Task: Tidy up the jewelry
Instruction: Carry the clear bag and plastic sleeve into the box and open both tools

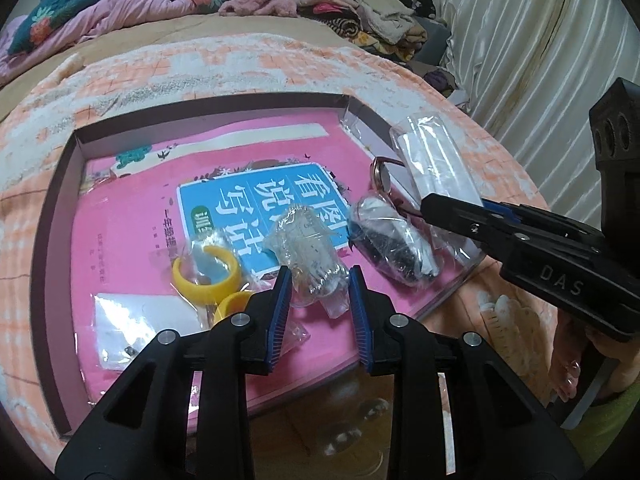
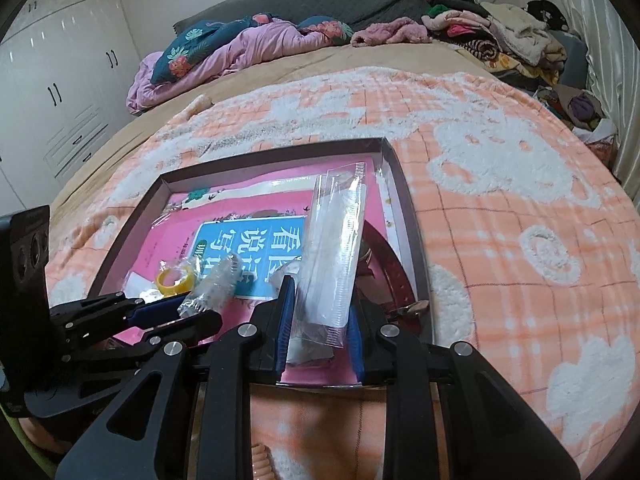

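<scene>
Nearest the lens, left gripper [image 1: 320, 276]: jaws narrow, pinched on the lower end of a crumpled clear packet [image 1: 312, 240] at lower centre of the left wrist view. Gripped by the tail, probably to keep the pads off the small metal pieces inside. Poised just over the pink book [image 1: 132, 216], which lies flat inside the shallow box [image 1: 52, 216] as a smooth floor for sorting. Contact with the book impossible to tell.

Right gripper [image 2: 320, 292]: jaws likewise narrow, clamped on the near end of a long clear sleeve [image 2: 336, 240] at centre of the right wrist view. Held by one end and tilted up toward the top of the frame, likely to keep a floppy strip from folding and to clear the watch [image 1: 380, 178] and dark packet [image 1: 388, 240] beneath.

Other jewelry inside the box: yellow bangles [image 1: 208, 276] in their wrapper at lower left of the left wrist view, touching a white card packet [image 1: 148, 320]. Dark packet just beside the watch at centre right. Kept in bags, presumably against tangling and scratching. Box set on the orange blanket [image 1: 240, 64] of the bed, its walls handy for stopping strays on soft bedding. Judged stage: both pieces in hand, neither yet set down in a final spot.
</scene>
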